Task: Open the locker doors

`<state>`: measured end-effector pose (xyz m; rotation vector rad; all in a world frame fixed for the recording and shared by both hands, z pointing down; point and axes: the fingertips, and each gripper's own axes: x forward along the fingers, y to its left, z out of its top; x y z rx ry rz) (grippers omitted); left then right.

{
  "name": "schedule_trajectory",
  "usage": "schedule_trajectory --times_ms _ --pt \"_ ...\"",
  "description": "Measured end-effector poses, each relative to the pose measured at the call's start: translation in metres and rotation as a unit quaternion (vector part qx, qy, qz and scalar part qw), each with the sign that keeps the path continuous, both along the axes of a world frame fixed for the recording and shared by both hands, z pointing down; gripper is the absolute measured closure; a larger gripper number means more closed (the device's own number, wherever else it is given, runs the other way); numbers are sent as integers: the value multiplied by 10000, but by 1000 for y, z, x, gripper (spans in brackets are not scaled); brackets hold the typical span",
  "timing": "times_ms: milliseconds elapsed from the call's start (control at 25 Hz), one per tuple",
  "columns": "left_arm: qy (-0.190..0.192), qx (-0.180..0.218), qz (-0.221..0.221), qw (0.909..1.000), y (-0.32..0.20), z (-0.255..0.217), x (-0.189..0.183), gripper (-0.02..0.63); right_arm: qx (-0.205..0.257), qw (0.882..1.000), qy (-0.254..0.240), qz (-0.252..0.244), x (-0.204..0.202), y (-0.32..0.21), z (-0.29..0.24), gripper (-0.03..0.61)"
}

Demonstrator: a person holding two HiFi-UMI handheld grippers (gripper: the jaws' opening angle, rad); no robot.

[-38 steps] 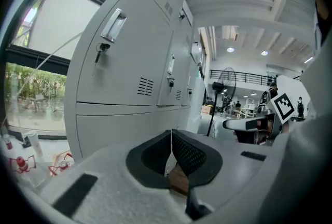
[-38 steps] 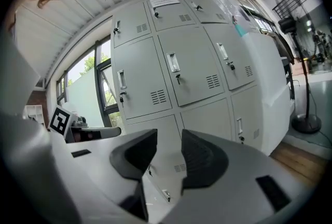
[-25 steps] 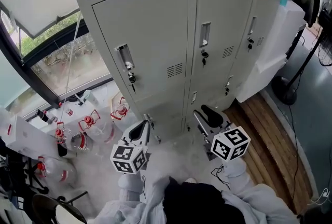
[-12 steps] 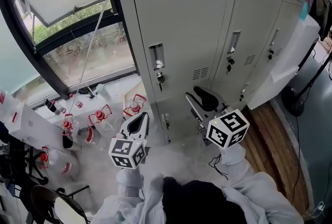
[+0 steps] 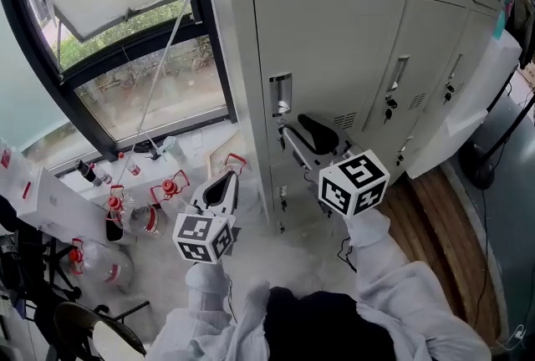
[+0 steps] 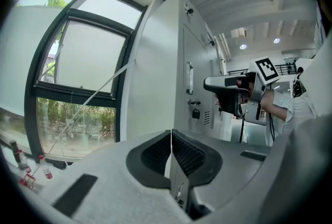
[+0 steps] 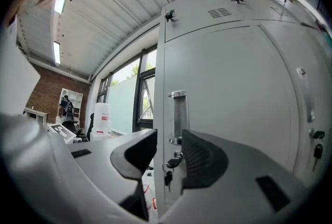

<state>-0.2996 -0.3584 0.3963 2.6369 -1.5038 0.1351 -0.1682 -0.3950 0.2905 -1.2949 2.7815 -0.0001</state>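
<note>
A bank of grey lockers (image 5: 334, 42) stands in front of me, all doors closed. The leftmost door (image 7: 228, 93) has a recessed chrome handle (image 5: 281, 94) with a key (image 7: 168, 163) hanging in the lock below it. My right gripper (image 5: 292, 126) is open and raised level with that lock, its tips close to the door. In the right gripper view (image 7: 168, 153) the key and the handle's lower end (image 7: 177, 135) show between the spread jaws, untouched. My left gripper (image 5: 229, 178) hangs lower left, shut and empty (image 6: 170, 149), aimed past the locker's side.
A large window (image 5: 109, 33) fills the left. Below it, several clear bottles with red caps (image 5: 138, 213) and white boxes (image 5: 38, 200) sit on the floor. A wooden platform (image 5: 443, 251) and a leaning white panel (image 5: 468, 109) lie to the right.
My right gripper has risen and swung left, from the lower lockers up to the leftmost door's lock. The head view has turned left. The left gripper has barely moved.
</note>
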Motion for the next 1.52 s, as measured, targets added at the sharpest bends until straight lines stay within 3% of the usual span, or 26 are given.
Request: schedule_trajectory --times_ms 720,1520 --pt "-44 -115 -154 9998 -4 7 -53 603 182 9994 190 226 -46 -40 -10 449" --pt "-38 -238 104 9997 16 22 -41 603 286 9991 230 224 -36 -15 -10 449"
